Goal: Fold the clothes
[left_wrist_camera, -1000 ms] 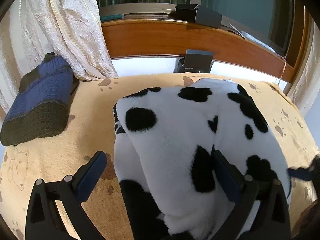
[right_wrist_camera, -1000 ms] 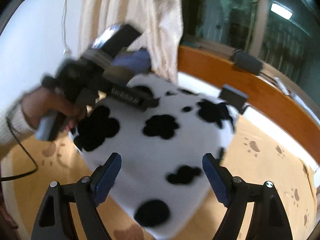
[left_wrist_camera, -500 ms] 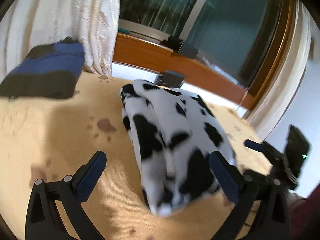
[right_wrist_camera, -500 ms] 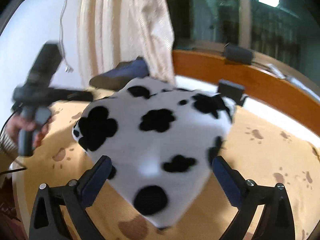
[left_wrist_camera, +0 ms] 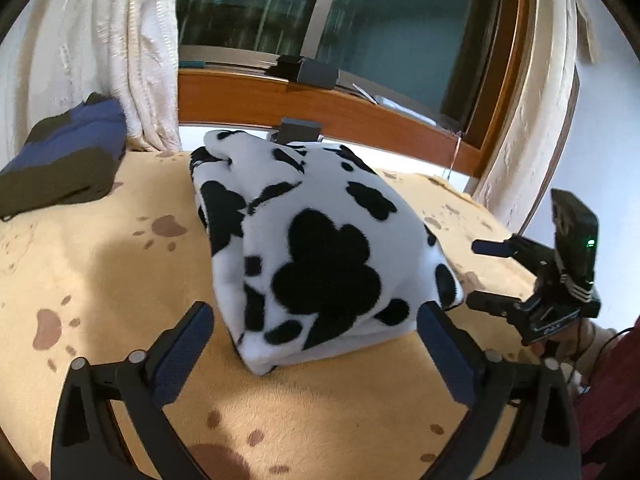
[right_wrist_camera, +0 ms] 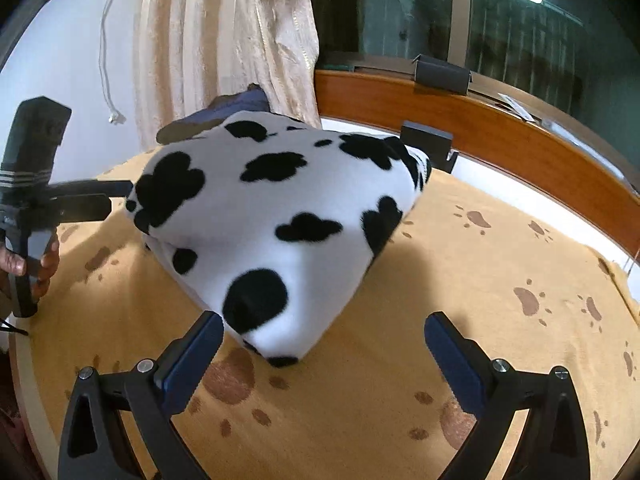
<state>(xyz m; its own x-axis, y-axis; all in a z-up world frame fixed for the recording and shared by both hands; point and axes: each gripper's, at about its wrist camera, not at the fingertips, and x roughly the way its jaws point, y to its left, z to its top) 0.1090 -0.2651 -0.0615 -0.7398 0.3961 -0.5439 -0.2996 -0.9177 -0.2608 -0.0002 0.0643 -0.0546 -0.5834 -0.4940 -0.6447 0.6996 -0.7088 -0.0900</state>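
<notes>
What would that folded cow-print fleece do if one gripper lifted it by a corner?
The cow-print fleece looks thick and soft, so it would probably droop and unfold. Its plush pile probably grips the pads rather than slipping. It looks bulky but probably light; it cannot roll.

The bed had a tan paw-print blanket [left_wrist_camera: 120, 280] spread over it, with a folded cow-print fleece [left_wrist_camera: 320, 248] sitting in the middle and a folded blue and dark knit sweater [left_wrist_camera: 60, 168] off by the curtain.
</notes>
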